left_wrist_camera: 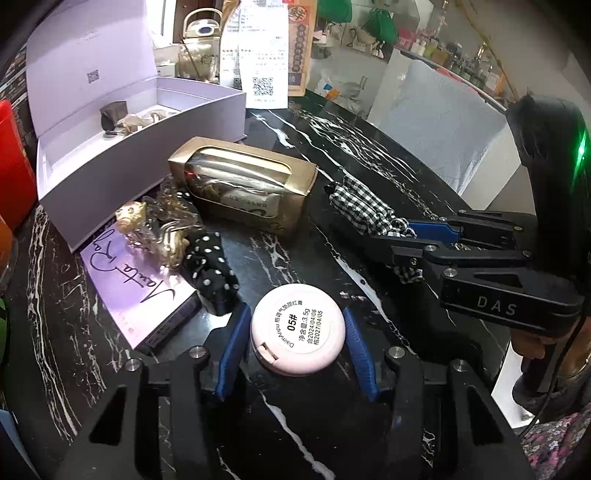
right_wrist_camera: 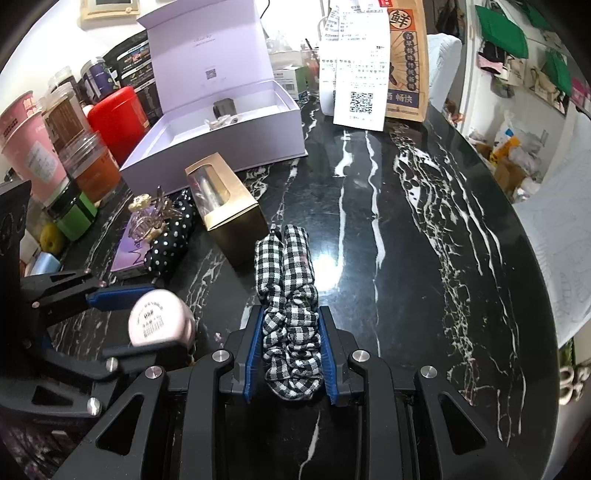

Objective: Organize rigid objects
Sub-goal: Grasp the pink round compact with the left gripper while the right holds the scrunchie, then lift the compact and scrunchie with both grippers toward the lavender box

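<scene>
Left tool pinches smooth round pink compact; right tool squeezes ruffled gingham scrunchie.

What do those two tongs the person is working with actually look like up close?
Both are matte black plastic frames with triangular cut-outs and silver screw heads. Each finger ends in a ribbed blue pad. The right tongs carry the letters DAS in pale print, a bulky black handle with a green light, and a thin black cable. The left tongs look the same. A floral-patterned sleeve shows by the handle.

— What sort of place is this looking like?
— A small shop: green bags are hanging behind, and receipts are standing at the marble tabletop's far edge.
</scene>
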The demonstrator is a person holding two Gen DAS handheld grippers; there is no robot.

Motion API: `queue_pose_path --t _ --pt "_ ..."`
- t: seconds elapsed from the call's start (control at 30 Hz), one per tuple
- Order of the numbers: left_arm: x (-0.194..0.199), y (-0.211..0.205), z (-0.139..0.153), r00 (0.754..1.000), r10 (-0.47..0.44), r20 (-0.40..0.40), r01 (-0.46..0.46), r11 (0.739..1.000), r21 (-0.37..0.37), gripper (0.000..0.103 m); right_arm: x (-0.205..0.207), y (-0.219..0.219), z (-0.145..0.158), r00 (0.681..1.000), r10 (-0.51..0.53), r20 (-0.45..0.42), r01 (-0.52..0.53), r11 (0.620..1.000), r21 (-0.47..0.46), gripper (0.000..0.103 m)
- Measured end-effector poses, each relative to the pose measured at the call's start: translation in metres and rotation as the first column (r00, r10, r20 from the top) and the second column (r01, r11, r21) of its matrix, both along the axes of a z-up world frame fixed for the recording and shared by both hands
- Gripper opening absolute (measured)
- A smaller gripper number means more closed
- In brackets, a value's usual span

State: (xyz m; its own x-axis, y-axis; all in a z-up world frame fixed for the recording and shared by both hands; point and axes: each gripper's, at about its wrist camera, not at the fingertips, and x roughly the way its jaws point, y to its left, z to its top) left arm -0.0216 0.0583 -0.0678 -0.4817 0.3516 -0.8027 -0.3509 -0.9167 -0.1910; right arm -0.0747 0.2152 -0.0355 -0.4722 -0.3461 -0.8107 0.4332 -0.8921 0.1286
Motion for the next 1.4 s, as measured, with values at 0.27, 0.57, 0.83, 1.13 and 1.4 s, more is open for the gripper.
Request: queue_pose_path --t 0.27,0.57,0.83,1.13,1.4 --pt "0.008 -0.022 0.004 0.999 0.036 -0.007 -0.036 0.999 0.019 0.051 0.005 -0.011 0.003 1.0 0.005 -0.008 -0.005 1.0 0.008 0.027" --pt "0.011 -0.046 0.012 0.993 0.114 -0.026 -0.112 0.993 0.047 0.051 0.016 -0.028 -0.001 0.998 0.057 0.035 -0.057 0.998 -0.008 0.027" --pt "0.01 -0.066 0.019 0.984 0.175 -0.039 -0.171 0.982 0.074 0.051 0.022 -0.049 0.008 0.993 0.112 0.022 -0.112 0.994 0.003 0.027" --pt "0.002 -0.081 0.035 0.974 0.217 -0.072 -0.211 0.974 0.076 0.051 0.02 -0.062 0.022 0.99 0.144 -0.003 -0.144 0.989 -0.017 0.027" --pt "-0.01 -0.09 0.049 0.966 0.241 -0.09 -0.235 0.969 0.074 0.051 0.006 -0.072 0.04 0.984 0.176 -0.039 -0.177 0.984 -0.025 0.027"
